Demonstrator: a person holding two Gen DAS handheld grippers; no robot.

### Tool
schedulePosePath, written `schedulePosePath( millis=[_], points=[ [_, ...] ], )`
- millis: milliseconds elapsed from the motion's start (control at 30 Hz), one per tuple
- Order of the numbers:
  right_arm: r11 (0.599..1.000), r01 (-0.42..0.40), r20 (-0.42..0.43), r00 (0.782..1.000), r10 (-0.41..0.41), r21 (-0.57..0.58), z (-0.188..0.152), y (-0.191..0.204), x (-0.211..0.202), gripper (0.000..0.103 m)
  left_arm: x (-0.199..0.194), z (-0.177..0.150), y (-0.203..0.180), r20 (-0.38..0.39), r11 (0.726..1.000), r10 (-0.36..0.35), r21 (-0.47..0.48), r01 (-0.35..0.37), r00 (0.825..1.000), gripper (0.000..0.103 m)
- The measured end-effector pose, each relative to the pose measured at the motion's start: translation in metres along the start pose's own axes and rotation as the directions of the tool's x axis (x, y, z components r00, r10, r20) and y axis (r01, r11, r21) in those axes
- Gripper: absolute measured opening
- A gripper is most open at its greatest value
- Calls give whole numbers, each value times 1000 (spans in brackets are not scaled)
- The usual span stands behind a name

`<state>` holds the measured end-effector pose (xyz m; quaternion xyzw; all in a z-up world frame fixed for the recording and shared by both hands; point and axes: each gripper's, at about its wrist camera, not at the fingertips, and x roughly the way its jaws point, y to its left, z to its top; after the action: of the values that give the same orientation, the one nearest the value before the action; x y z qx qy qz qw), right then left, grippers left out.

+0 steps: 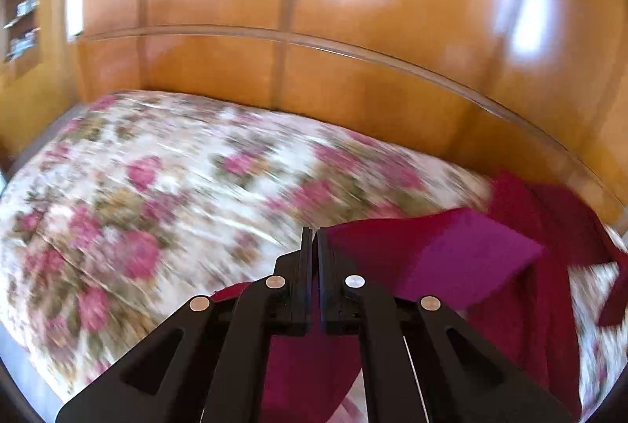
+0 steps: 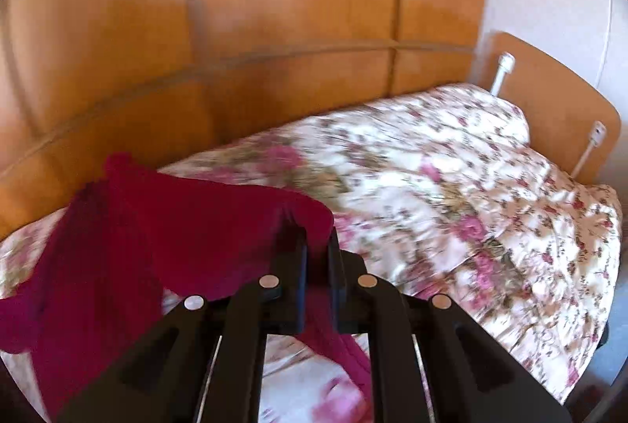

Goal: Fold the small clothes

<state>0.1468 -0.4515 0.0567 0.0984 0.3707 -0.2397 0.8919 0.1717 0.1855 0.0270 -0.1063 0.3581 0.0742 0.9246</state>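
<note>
A dark red garment (image 1: 471,258) is held up above the flowered bedspread (image 1: 157,187). In the left wrist view it stretches from my left gripper (image 1: 315,238) to the right and hangs below the fingers. My left gripper is shut on its edge. In the right wrist view the same red garment (image 2: 157,226) spreads to the left of my right gripper (image 2: 318,246), which is shut on a bunched fold of it. Cloth hangs down between and under the fingers. Both views are motion-blurred.
The bed fills the lower part of both views, its flowered bedspread (image 2: 451,187) rumpled. A glossy wooden wardrobe wall (image 1: 314,70) stands behind it. A wooden headboard (image 2: 549,93) with white fittings is at the right. Shelves (image 1: 23,11) show at far left.
</note>
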Motion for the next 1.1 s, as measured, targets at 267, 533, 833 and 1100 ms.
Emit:
schedulePosePath(
  millis=[267,533,833,1100],
  points=[
    [1000,3,23,1000,-4,7,3,-10,17,86,26,29,42,-50,980,129,-145,-135,990,24],
    [950,-308,-133,945,299,-56,-71,13,-36,68,-6,-57,-22,-175,961,-276,-19,277,945,36],
    [845,-534,-446,750,489,27,-191,59,-39,40,-11,-167,-104,-410,818,-552,-93,568,726,54],
    [839,-540,-438,770,464,-61,-193,74,-50,8,-14,-180,-144,-418,814,-530,-6,581,738,9]
  ],
)
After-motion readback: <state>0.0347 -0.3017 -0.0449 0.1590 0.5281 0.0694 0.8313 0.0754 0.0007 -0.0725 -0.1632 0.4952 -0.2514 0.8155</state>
